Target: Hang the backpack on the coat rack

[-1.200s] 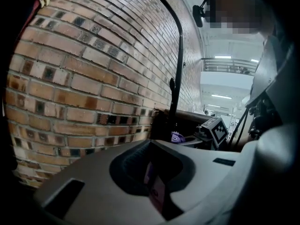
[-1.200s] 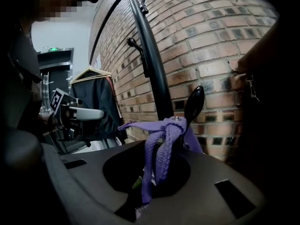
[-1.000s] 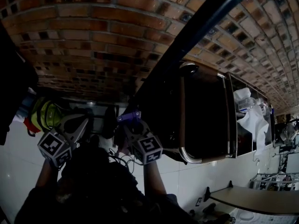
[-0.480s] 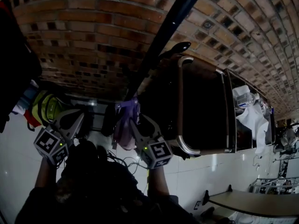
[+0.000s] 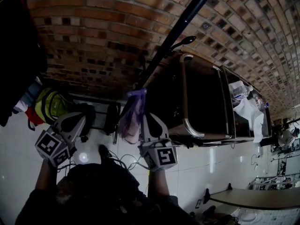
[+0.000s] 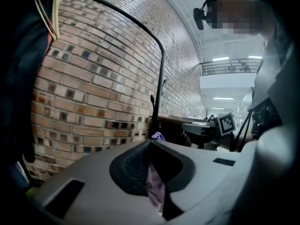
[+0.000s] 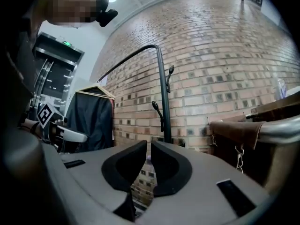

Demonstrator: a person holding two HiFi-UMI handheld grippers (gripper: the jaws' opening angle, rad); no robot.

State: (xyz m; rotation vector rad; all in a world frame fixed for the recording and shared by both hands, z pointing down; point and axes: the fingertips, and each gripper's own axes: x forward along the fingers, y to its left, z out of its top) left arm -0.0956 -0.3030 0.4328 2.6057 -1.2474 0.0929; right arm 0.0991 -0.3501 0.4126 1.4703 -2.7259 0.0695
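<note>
A small purple backpack (image 5: 131,118) hangs in the air, its top loop right at the black coat rack pole (image 5: 180,25); whether it rests on a hook I cannot tell. A curved hook (image 5: 183,41) juts from the pole higher up. My left gripper (image 5: 79,121) is shut, and in the left gripper view pink-purple fabric (image 6: 155,187) sits pinched between its jaws (image 6: 151,142). My right gripper (image 5: 147,121) is just right of the backpack. Its jaws (image 7: 149,144) are closing to a slim gap, with only brick showing through and nothing pressed between them.
A brick wall (image 5: 93,41) stands behind the rack. A dark garment (image 7: 91,116) hangs on a hanger to the left, with a yellow-green bag (image 5: 49,107) below it. To the right stands a dark cabinet with a metal frame (image 5: 185,93).
The backpack has risen from low near the right gripper to up beside the pole. Both grippers have moved up, and the right one now sits lower beside the bag.
</note>
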